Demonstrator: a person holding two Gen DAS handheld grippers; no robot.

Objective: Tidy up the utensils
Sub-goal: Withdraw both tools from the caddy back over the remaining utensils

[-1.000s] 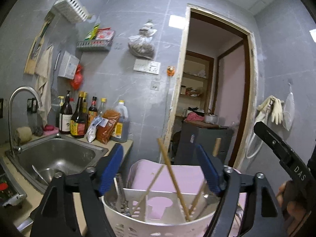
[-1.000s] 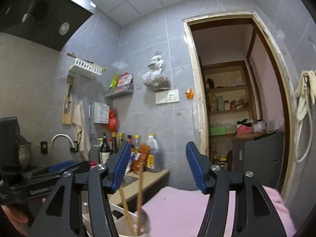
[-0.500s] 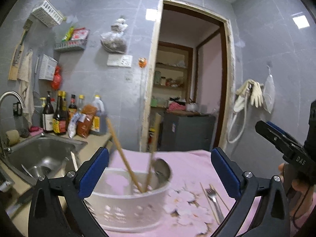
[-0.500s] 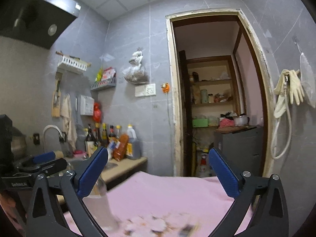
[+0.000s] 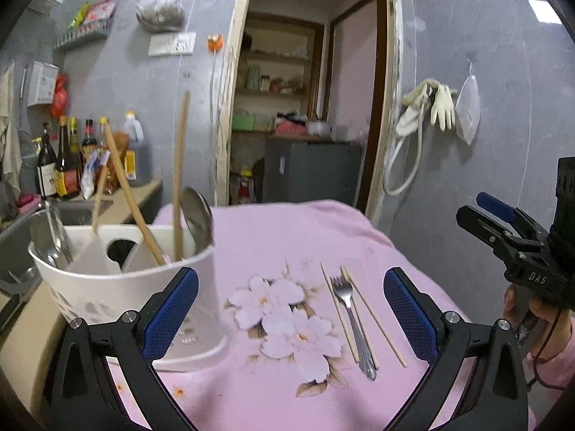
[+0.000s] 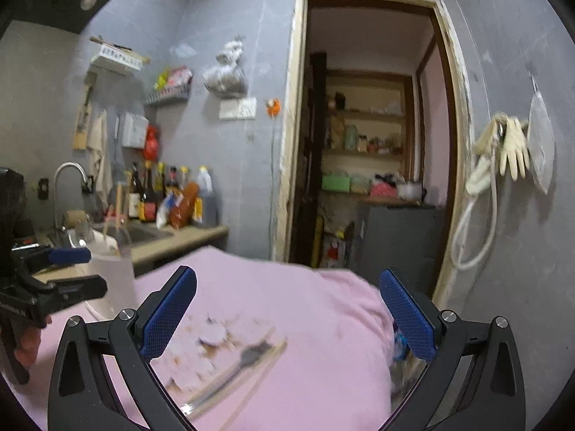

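Note:
A white utensil holder [image 5: 122, 287] stands at the left of the pink flowered tablecloth [image 5: 287, 237]. It holds wooden chopsticks [image 5: 178, 179], a metal spoon [image 5: 197, 215] and other metal utensils. A metal fork [image 5: 350, 318] lies between two loose chopsticks [image 5: 373, 316] on the cloth. My left gripper [image 5: 291, 309] is open and empty above the cloth, just right of the holder. My right gripper [image 6: 287, 314] is open and empty above the fork [image 6: 237, 370], which is blurred there. The holder also shows in the right wrist view [image 6: 111, 273].
A sink [image 5: 21, 244] and counter with sauce bottles [image 5: 64, 165] lie left of the table. An open doorway [image 5: 309, 107] to a pantry is behind. Gloves and a hose [image 5: 427, 107] hang on the right wall.
Both grippers opened wide, pulled back from the holder and swung right and downward. The fork and loose chopsticks on the cloth came into view.

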